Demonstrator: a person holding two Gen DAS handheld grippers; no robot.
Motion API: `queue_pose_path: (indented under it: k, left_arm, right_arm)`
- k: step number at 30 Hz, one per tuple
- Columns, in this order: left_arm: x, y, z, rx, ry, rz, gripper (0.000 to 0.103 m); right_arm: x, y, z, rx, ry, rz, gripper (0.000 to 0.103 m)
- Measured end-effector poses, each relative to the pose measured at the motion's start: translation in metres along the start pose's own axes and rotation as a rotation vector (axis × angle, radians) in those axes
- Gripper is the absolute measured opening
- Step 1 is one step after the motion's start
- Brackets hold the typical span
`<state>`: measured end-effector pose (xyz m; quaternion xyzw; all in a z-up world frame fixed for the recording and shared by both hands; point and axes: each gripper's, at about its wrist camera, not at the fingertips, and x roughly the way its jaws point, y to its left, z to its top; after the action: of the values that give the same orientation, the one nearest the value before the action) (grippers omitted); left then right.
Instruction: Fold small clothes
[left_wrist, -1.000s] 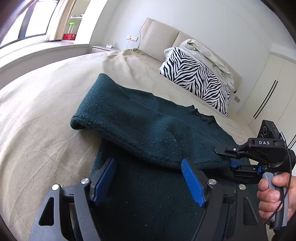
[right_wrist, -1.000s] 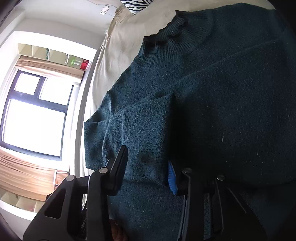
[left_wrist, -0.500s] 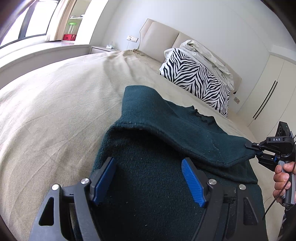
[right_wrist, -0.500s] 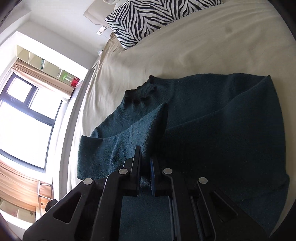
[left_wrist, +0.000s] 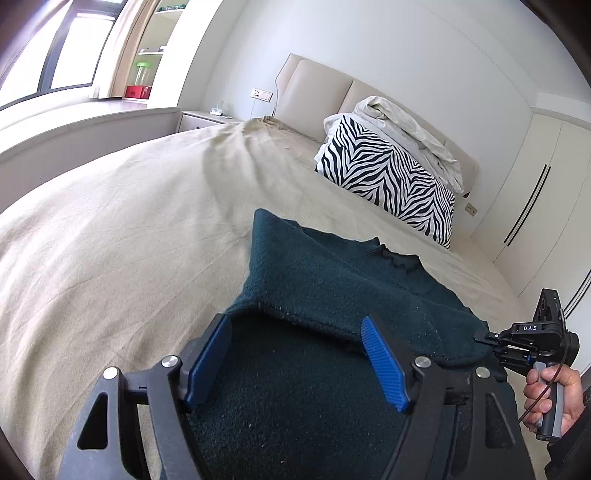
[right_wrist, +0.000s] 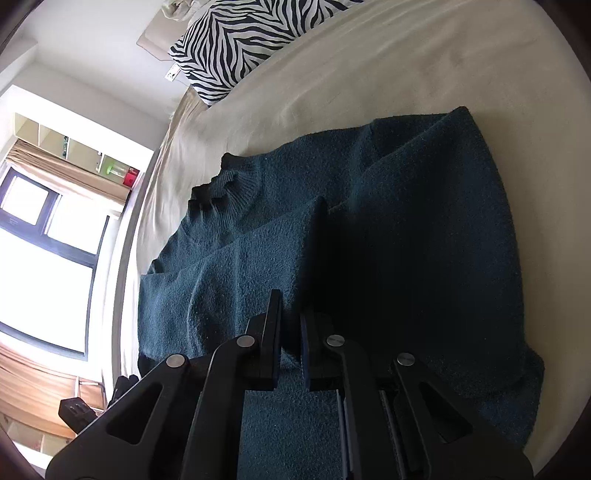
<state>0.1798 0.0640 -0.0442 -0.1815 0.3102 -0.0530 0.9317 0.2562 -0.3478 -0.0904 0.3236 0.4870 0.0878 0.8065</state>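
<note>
Jaws of the right gripper (right_wrist: 290, 339) are standing clenched on the cuff end of a sleeve (right_wrist: 236, 280) belonging to the dark teal sweater (right_wrist: 424, 258), which is lying spread on the beige bed (right_wrist: 351, 74). In the left wrist view, that sleeve (left_wrist: 332, 291) is stretching across the sweater (left_wrist: 295, 391) body toward the right gripper (left_wrist: 487, 341), held by a hand (left_wrist: 550, 391) at the frame's right edge. Jaws of the left gripper (left_wrist: 295, 365) are standing released, wide apart, with their blue pads (left_wrist: 384, 365) hovering over the lower body of the garment and gripping nothing. A ribbed collar (right_wrist: 229, 188) is facing the headboard (left_wrist: 317, 88). A zebra-striped pillow (left_wrist: 388, 181) is sitting well apart from the sweater, with a rumpled cream duvet (left_wrist: 406, 129) piled on it. A window (right_wrist: 40, 236) and white wardrobe doors (left_wrist: 546, 192) are bordering the bed.
</note>
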Motion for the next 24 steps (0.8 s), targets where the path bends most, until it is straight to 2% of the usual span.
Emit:
queue_pose_path:
  k: [3, 5, 6, 7, 9, 13, 14, 15, 16, 17, 20, 24]
  left_arm:
    - [0.018, -0.014, 0.017, 0.057, 0.032, -0.021, 0.071]
    - [0.038, -0.012, 0.025, 0.014, 0.119, -0.035, 0.054]
    - [0.045, -0.006, 0.026, -0.036, 0.165, -0.047, 0.041]
    - [0.045, 0.000, 0.025, -0.092, 0.188, -0.077, 0.038]
    - [0.034, 0.009, 0.016, -0.153, 0.182, -0.126, 0.038]
    - [0.034, 0.012, -0.009, -0.204, 0.254, -0.168, 0.038]
    - [0.037, 0.011, -0.010, -0.205, 0.258, -0.156, 0.038]
    - [0.042, 0.013, -0.008, -0.218, 0.249, -0.150, 0.039]
    - [0.048, 0.017, -0.006, -0.248, 0.240, -0.158, 0.044]
    - [0.054, 0.021, -0.004, -0.279, 0.239, -0.162, 0.046]
    - [0.070, 0.032, 0.002, -0.359, 0.236, -0.178, 0.046]
    - [0.065, 0.047, 0.009, -0.421, 0.141, -0.168, 0.045]
  right_arm:
    - [-0.003, 0.008, -0.001, -0.018, -0.004, 0.011, 0.007]
    - [-0.006, 0.011, -0.002, -0.016, -0.007, 0.030, 0.007]
    - [-0.008, 0.013, -0.002, -0.014, -0.009, 0.039, 0.008]
    - [-0.010, 0.014, -0.003, -0.011, -0.009, 0.050, 0.008]
    - [-0.013, 0.017, -0.005, -0.012, -0.008, 0.072, 0.008]
    - [-0.014, 0.023, -0.008, -0.022, -0.008, 0.095, 0.009]
    - [-0.015, 0.024, -0.009, -0.020, -0.008, 0.101, 0.009]
    - [-0.014, 0.025, -0.009, -0.017, -0.009, 0.107, 0.009]
    - [-0.013, 0.025, -0.010, -0.014, -0.009, 0.109, 0.009]
    - [-0.013, 0.025, -0.010, -0.013, -0.010, 0.111, 0.009]
    - [-0.013, 0.025, -0.012, -0.007, -0.011, 0.121, 0.009]
    - [-0.015, 0.021, -0.012, 0.005, -0.017, 0.131, 0.009]
